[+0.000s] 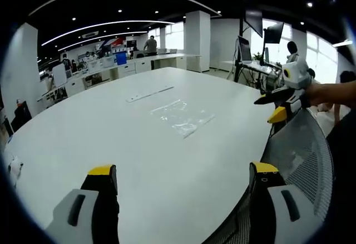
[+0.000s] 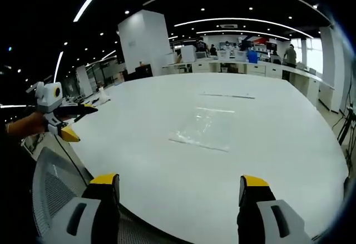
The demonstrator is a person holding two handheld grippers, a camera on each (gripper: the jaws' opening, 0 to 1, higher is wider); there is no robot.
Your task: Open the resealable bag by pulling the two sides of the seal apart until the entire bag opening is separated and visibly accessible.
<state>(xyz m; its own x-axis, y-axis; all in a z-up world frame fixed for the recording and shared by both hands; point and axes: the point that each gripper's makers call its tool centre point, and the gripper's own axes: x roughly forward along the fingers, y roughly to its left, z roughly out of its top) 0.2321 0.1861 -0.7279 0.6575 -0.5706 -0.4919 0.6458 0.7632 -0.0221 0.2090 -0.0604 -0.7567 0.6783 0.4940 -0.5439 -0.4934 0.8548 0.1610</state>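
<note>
Mid-table: clear bag (image 1: 181,117) (image 2: 203,128) lying flat on white table (image 1: 83,127) (image 2: 278,138), well beyond both tongs. Left tongs (image 1: 183,177) wide open, empty; right tongs (image 2: 179,185) wide open, empty. Risks: thin film hard to see, jaws may pinch both seal sides together; bag may slide.

I see a wide white worktop (image 1: 167,160) with a thin flat strip (image 1: 149,94) lying on it toward the far side. A grey mesh chair back (image 1: 300,155) stands against its near edge, and beyond are a white pillar (image 2: 142,44), office desks and monitors (image 1: 264,30).
</note>
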